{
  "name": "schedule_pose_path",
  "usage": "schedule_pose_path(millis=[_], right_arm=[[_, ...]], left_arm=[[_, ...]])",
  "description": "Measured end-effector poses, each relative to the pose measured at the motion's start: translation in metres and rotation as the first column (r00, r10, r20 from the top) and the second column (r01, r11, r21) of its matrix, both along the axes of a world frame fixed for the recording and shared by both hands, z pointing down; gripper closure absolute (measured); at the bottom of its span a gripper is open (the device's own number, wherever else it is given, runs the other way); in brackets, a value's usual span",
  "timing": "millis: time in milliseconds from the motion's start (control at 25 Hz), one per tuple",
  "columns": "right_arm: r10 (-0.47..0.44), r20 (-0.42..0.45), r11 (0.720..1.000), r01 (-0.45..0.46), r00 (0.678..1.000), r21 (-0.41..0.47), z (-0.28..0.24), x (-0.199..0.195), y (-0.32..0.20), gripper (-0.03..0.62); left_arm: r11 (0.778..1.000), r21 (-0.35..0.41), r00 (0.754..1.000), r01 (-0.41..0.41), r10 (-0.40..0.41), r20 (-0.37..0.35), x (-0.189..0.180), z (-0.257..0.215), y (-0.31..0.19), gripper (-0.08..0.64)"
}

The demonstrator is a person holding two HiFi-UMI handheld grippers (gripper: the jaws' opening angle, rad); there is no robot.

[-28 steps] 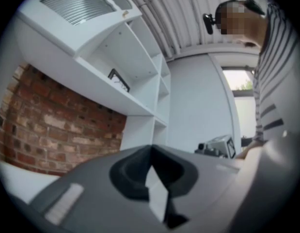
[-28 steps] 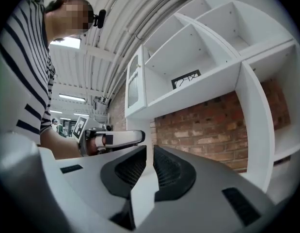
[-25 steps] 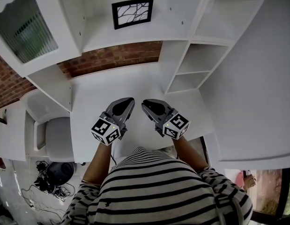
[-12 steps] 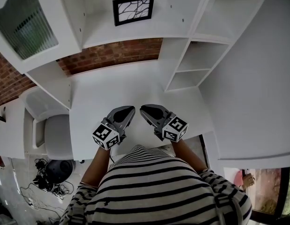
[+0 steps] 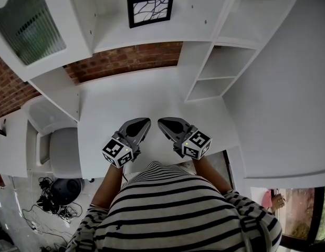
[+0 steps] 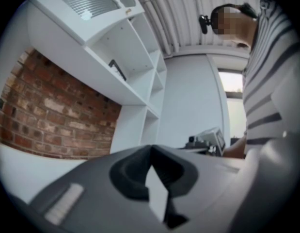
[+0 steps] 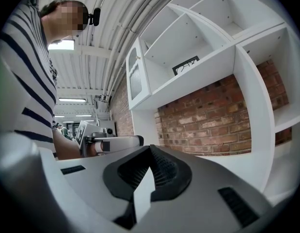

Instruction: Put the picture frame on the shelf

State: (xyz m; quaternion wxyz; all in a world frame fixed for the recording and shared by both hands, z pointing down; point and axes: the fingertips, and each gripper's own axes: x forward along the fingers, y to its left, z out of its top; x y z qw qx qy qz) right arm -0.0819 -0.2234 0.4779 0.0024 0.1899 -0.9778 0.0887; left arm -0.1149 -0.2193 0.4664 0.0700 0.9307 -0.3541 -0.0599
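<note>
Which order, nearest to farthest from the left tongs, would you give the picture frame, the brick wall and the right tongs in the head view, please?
1. The right tongs, just beside, to the right.
2. The brick wall, behind the desk.
3. The picture frame, up on the shelf above that wall.

A white tabletop (image 5: 151, 96) fills the middle, backed toward 12 o'clock by a red brick wall (image 5: 125, 62). At 8 o'clock a grey chair (image 5: 65, 154) stands beside its edge. Nearer 7 o'clock, a round black object (image 5: 67, 192) sits among loose cables (image 5: 41, 217) on the floor.
</note>
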Motion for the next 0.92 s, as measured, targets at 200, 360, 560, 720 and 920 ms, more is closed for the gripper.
schedule_pose_path(millis=[200,360,560,720,920], right_arm=[[-0.001,-0.003,1.000,0.001,1.000,0.008,-0.0034,-0.0001,0.0006,0.584],[-0.006,0.001,1.000,0.006,1.000,0.006,-0.0052,0.0008,0.0008,0.584],[-0.014,0.000,1.000,0.014,1.000,0.011,-0.0086,-0.0007,0.0007,0.584],[-0.018,-0.004,1.000,0.018,1.000,0.008,-0.0076,-0.0021,-0.0002,0.584],[-0.031,-0.016,1.000,0.032,0.999,0.002,-0.0051,-0.0052,0.0006,0.584]], left_arm=[[1.000,0.008,1.000,-0.008,0.008,0.000,0.0029,-0.0025,0.0002,0.552],[1.000,0.008,1.000,-0.006,0.006,-0.003,0.0029,-0.0043,0.0003,0.552],[1.000,0.014,1.000,-0.008,0.008,-0.001,0.0024,-0.0072,0.0006,0.552],[1.000,0.017,1.000,-0.010,0.010,-0.001,0.0029,-0.0085,-0.0003,0.552],[1.000,0.017,1.000,-0.019,0.019,0.004,0.0042,-0.0094,-0.0015,0.552]])
